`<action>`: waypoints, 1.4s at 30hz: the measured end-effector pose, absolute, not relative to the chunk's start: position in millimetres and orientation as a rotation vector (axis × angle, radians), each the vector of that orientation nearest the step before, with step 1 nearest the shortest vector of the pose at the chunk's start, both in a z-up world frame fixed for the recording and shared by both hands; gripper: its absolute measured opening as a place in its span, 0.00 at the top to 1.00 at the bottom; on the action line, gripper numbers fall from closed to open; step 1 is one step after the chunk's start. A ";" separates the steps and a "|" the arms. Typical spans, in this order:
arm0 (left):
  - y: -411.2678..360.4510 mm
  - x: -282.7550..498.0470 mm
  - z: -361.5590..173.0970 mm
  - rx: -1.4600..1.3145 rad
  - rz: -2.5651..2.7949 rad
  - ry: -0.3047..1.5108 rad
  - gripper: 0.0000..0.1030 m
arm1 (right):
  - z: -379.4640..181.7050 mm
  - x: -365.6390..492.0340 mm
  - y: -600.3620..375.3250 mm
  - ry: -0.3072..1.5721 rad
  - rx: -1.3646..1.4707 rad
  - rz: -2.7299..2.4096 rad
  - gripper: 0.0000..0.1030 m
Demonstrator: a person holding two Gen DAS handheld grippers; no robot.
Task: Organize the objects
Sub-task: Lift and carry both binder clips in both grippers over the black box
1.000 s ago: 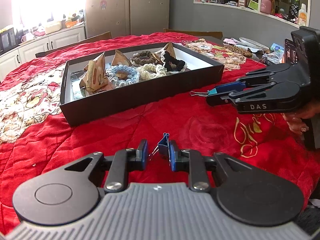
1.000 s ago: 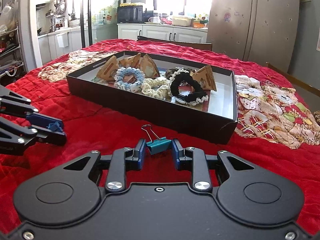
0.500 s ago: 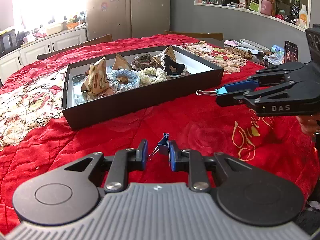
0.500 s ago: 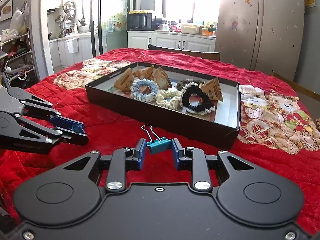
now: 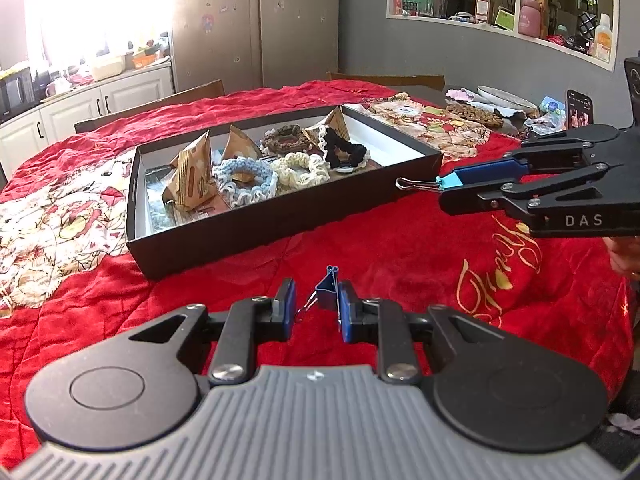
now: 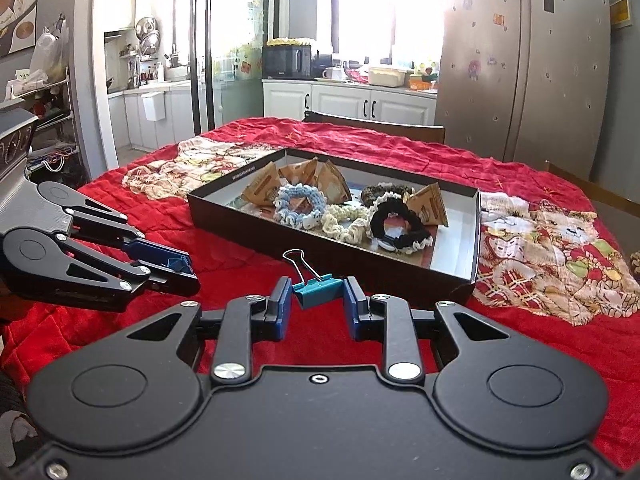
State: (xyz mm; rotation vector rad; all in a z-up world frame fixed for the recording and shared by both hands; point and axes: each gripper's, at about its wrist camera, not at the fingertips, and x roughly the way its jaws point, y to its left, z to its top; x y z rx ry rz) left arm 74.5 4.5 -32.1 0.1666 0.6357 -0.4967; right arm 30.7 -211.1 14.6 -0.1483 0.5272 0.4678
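A black shallow box (image 5: 280, 220) sits on the red quilt and holds several crocheted scrunchies and brown paper pyramids; it also shows in the right wrist view (image 6: 476, 236). My left gripper (image 5: 316, 308) is shut on a dark blue binder clip (image 5: 327, 290) above the quilt in front of the box. My right gripper (image 6: 316, 304) is shut on a teal binder clip (image 6: 318, 290), held in the air near the box's near right corner. From the left wrist view the right gripper (image 5: 444, 192) shows at the right with the teal clip (image 5: 448, 181).
A red quilt (image 5: 400, 248) covers the table. Clutter, a plate and a phone (image 5: 578, 110) lie at the far right edge. Chair backs stand behind the table (image 6: 376, 128). Kitchen cabinets and a fridge are beyond.
Both grippers have risen and drawn back from the box with their clips still held; the box looks smaller and lower in both views.
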 end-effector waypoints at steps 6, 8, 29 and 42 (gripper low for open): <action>4.7 74.1 -27.3 0.166 -0.492 0.623 0.75 | 21.4 27.0 -212.9 0.504 -0.147 0.470 0.75; 4.4 73.9 -26.2 0.167 -0.491 0.620 0.75 | 22.9 26.0 -213.3 0.498 -0.147 0.470 0.75; 1.9 89.3 -8.6 0.146 -0.468 0.572 0.75 | 36.5 30.0 -216.2 0.455 -0.136 0.452 0.75; 1.0 109.0 7.1 0.131 -0.436 0.525 0.75 | 46.7 48.0 -224.1 0.427 -0.110 0.409 0.75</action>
